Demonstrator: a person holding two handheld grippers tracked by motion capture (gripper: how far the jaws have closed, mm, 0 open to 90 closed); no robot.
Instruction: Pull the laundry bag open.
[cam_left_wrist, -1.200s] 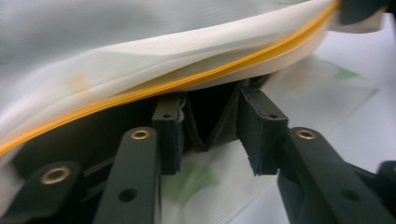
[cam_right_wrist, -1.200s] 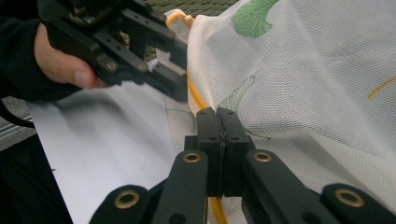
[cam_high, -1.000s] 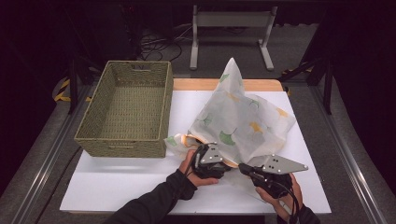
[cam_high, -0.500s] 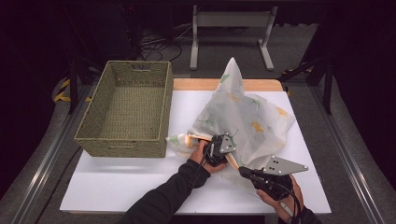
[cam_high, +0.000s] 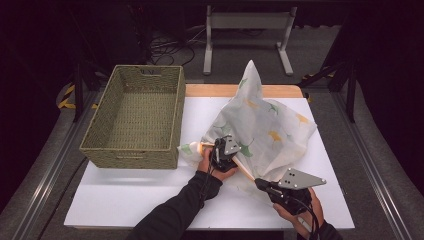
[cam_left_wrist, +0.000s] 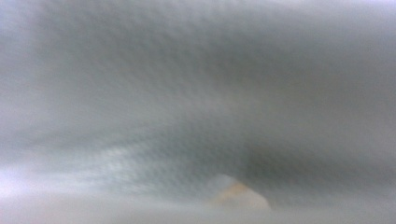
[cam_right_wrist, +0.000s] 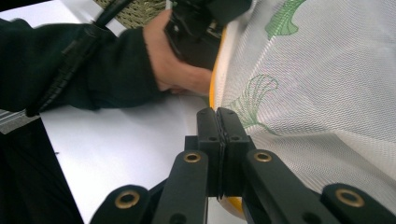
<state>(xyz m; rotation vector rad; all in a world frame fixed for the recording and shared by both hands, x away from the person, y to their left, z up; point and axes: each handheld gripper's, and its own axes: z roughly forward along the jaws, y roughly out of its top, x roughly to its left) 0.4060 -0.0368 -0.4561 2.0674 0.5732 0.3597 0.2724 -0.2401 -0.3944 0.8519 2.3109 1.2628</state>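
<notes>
A white mesh bag (cam_high: 265, 125) printed with green and yellow leaves lies crumpled on the white table, one corner standing up. My right gripper (cam_high: 260, 183) is shut on the bag's yellow rim (cam_right_wrist: 231, 203) at the near edge, its jaws pressed together in the right gripper view (cam_right_wrist: 217, 114). My left gripper (cam_high: 225, 147) sits at the bag's left edge with its front pushed into the fabric. Its jaws have just been opening. The left gripper view is blurred grey mesh (cam_left_wrist: 196, 112) up close, so the jaws and anything between them stay hidden.
A woven green basket (cam_high: 135, 150) stands at the left of the white table top (cam_high: 140, 195), close to the bag's left corner. A metal stand (cam_high: 247, 30) is on the floor beyond the table. Dark sleeves reach in from the bottom edge.
My left hand has shifted away from the near edge and further into the bag's left side, and the fabric there has moved with it. My right gripper has kept still.
</notes>
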